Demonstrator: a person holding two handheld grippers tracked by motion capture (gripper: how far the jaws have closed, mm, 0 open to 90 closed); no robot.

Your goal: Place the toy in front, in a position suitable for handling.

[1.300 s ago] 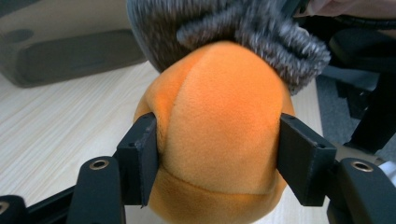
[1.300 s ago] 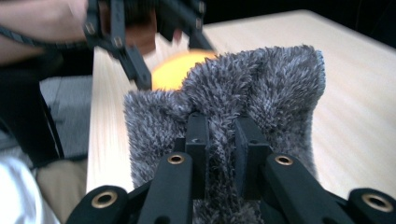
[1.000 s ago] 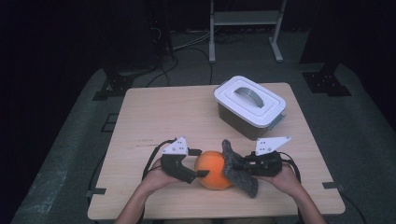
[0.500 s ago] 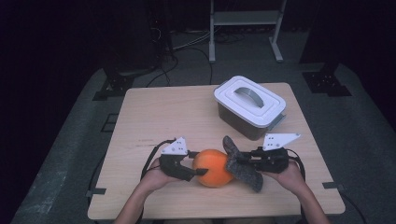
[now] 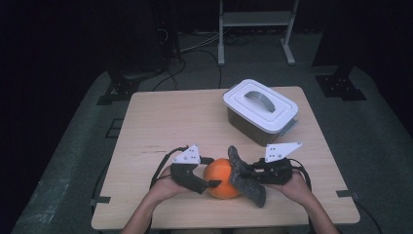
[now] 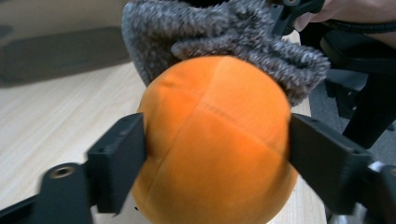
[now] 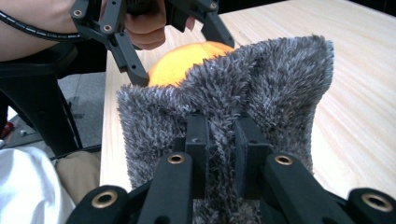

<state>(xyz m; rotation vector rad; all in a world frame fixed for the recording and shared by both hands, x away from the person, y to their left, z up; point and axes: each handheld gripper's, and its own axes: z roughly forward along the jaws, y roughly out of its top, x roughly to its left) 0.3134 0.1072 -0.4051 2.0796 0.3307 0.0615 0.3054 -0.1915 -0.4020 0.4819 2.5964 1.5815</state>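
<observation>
An orange ball (image 5: 220,179) rests near the table's front edge, and my left gripper (image 5: 210,172) is shut on it. In the left gripper view the black jaws press the ball (image 6: 215,140) from both sides. A grey fuzzy cloth (image 5: 247,179) lies against the ball's right side. My right gripper (image 5: 247,171) is shut on the cloth, pinching a fold (image 7: 219,135) between its jaws. Most of the ball (image 7: 184,65) is hidden behind the cloth (image 7: 261,88) in the right gripper view, where the left gripper (image 7: 175,44) straddles it.
A white lidded box (image 5: 260,109) with a grey handle stands at the back right of the wooden table (image 5: 165,122). A metal stand's legs (image 5: 253,29) and cables are on the floor beyond the table. The person's forearms enter from the front edge.
The right gripper has shifted the cloth slightly against the ball's right side. The left gripper and the ball have stayed almost in place.
</observation>
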